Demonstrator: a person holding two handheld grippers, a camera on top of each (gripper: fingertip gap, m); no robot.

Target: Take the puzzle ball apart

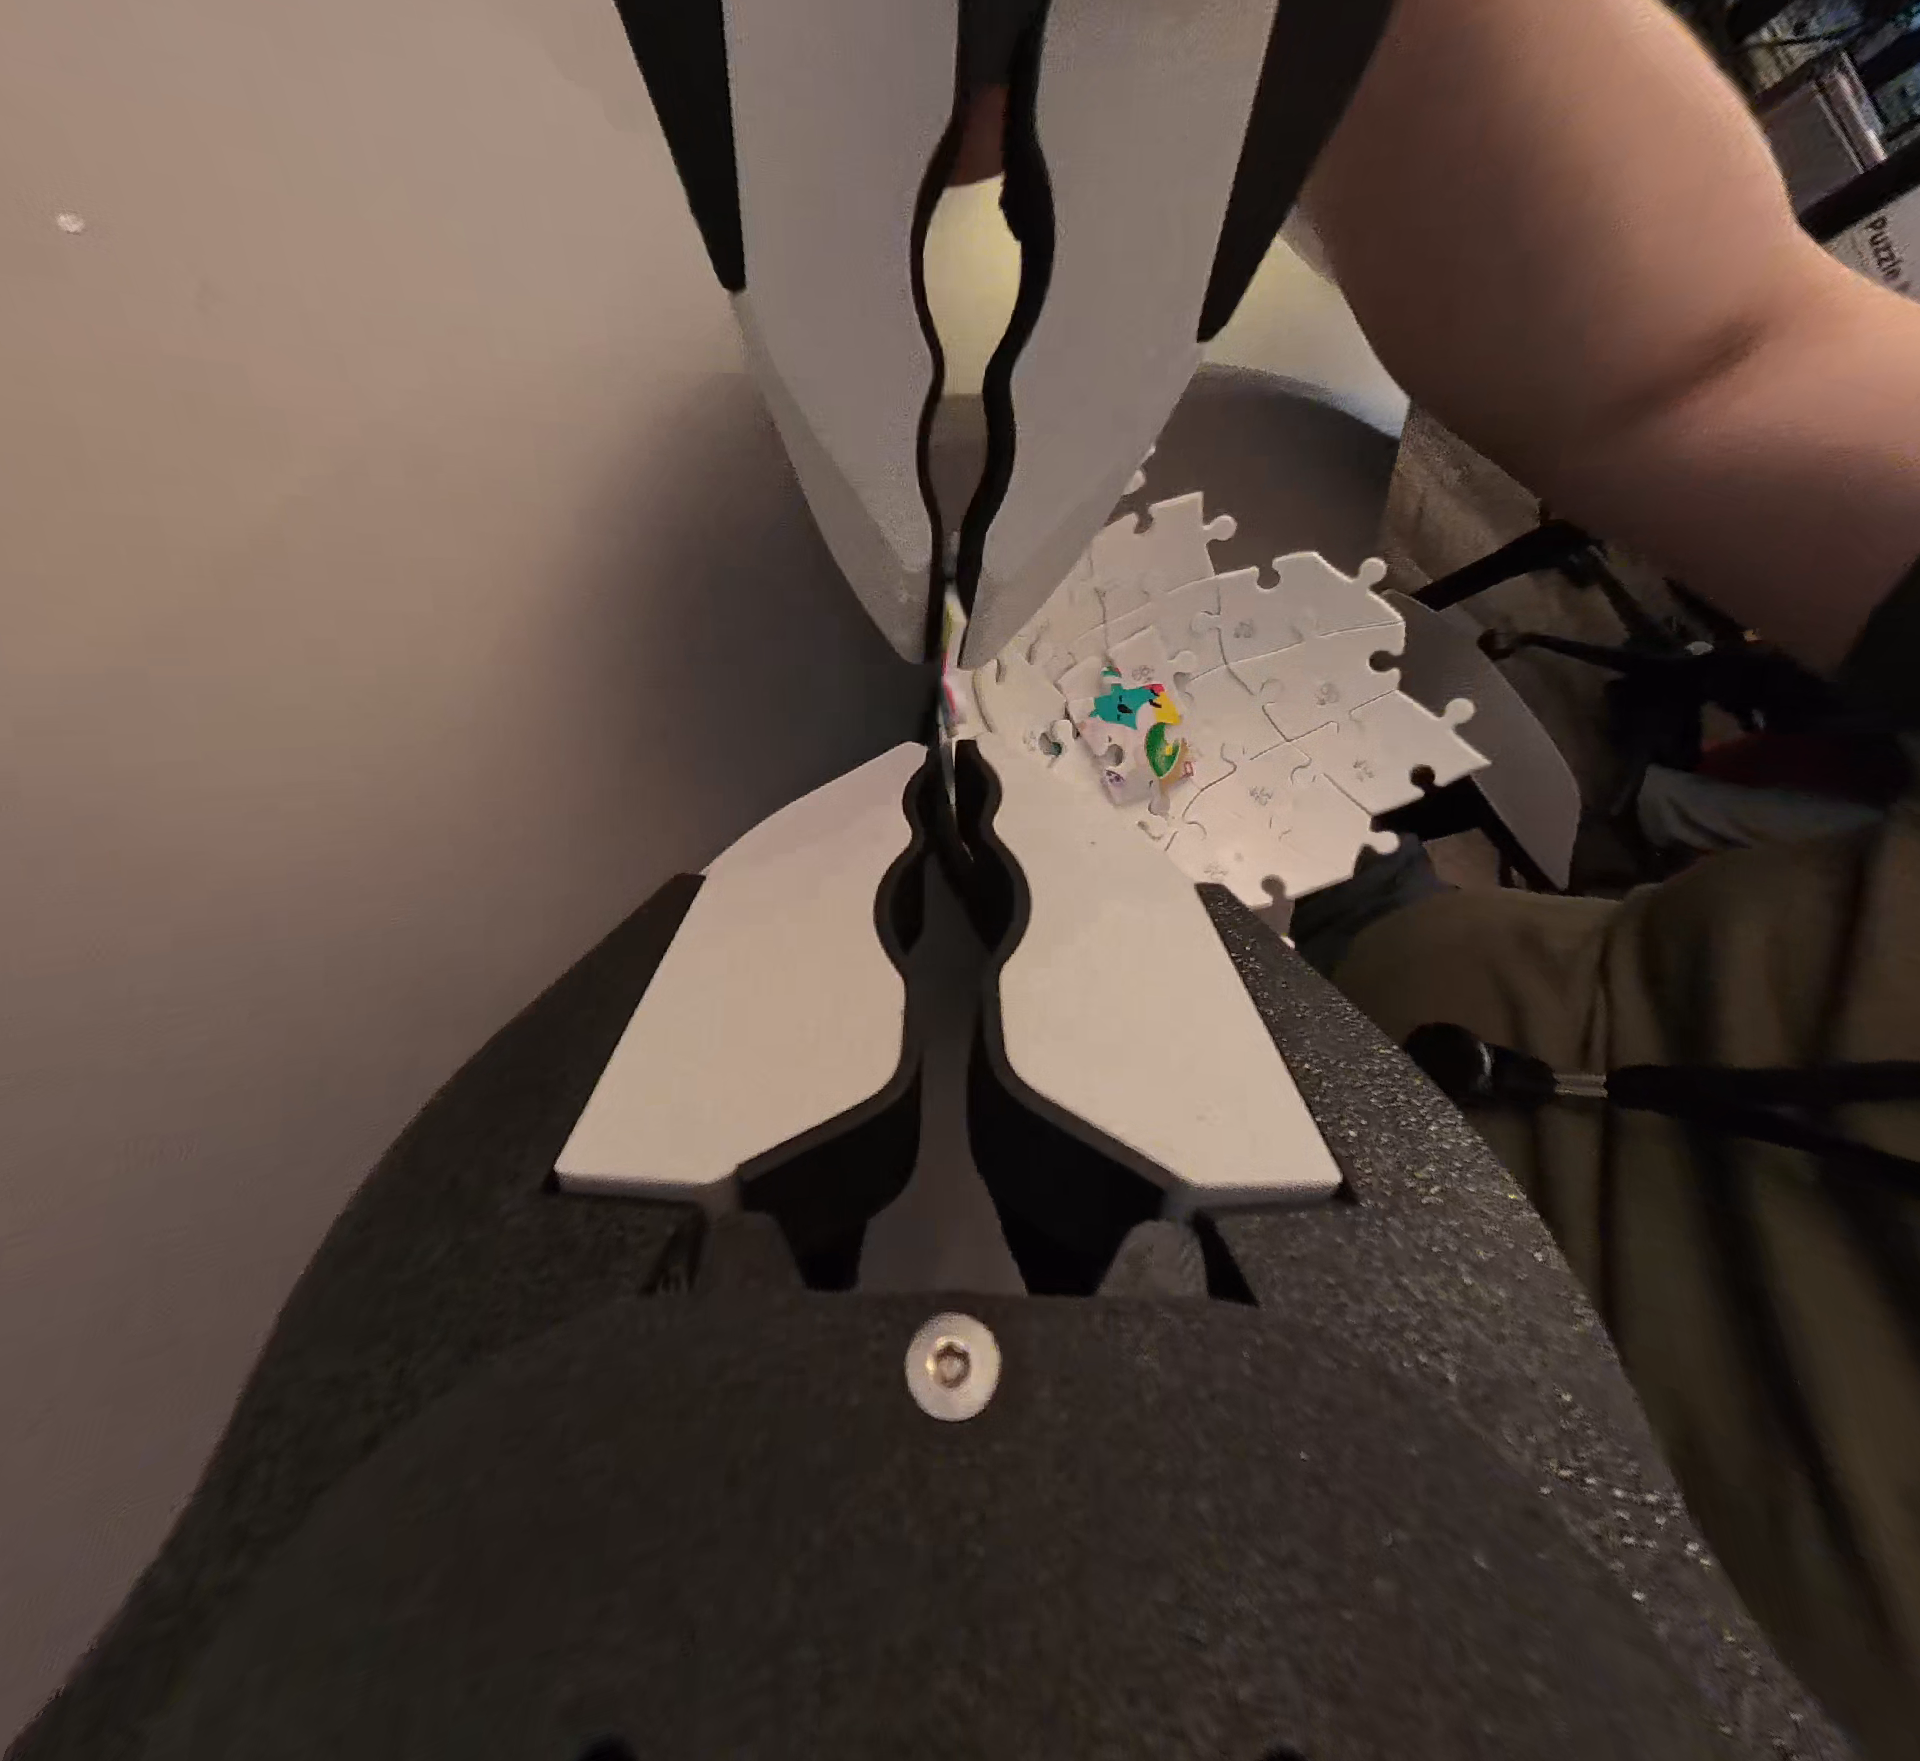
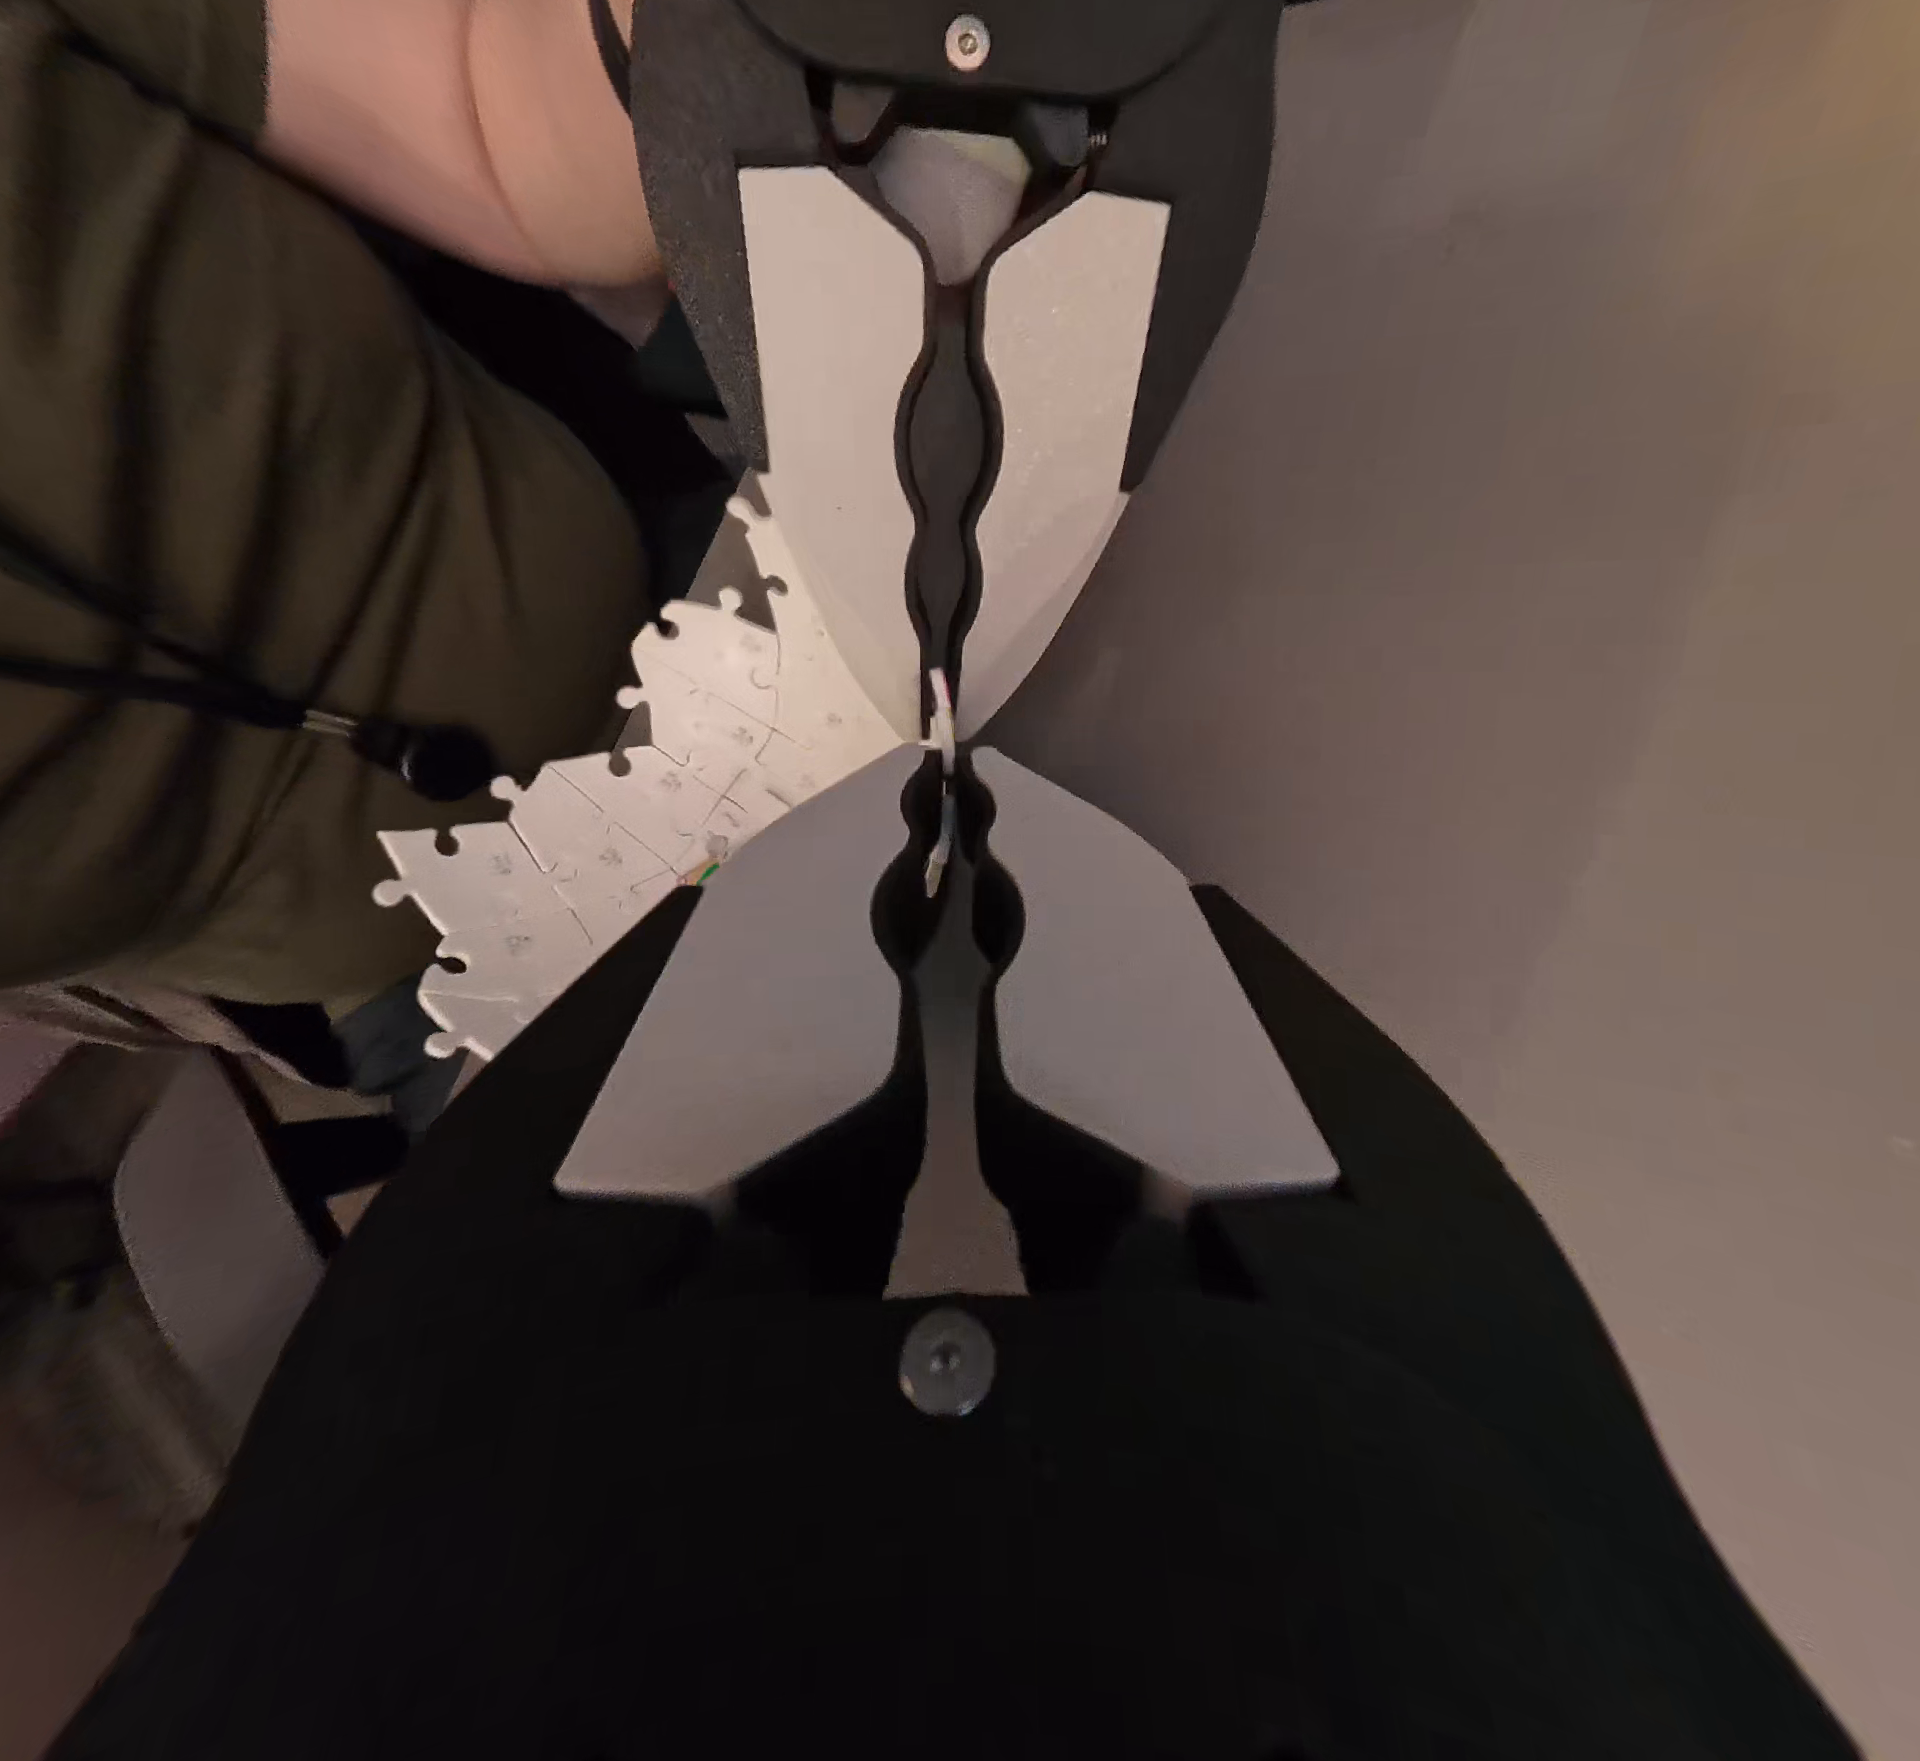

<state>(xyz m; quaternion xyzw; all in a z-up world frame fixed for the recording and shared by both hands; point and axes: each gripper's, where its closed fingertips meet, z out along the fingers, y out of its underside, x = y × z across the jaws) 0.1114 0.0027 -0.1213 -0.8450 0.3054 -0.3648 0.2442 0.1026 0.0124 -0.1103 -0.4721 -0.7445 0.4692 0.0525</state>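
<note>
The puzzle ball is an open curved shell of joined white pieces [image 1: 1299,672], with its blank inner side towards me. A loose coloured piece [image 1: 1132,724] lies inside it. The shell also shows in the right wrist view [image 2: 644,807]. My two grippers meet tip to tip at the shell's rim. My left gripper [image 1: 943,761] is shut on a thin rim piece seen edge-on. My right gripper [image 2: 951,761] is shut on a rim piece [image 2: 938,844] next to it. The right gripper [image 1: 945,651] comes from above in the left wrist view. The left gripper [image 2: 940,709] comes from above in the right wrist view.
A plain grey surface [image 1: 312,568] fills the side away from the shell. A person's forearm [image 1: 1558,257] and olive sleeve [image 2: 260,464] are close on the shell's side. A black cord [image 1: 1662,1088] hangs there. Chair legs [image 1: 1662,651] stand behind. My two grippers' fingertips are within a few centimetres of each other.
</note>
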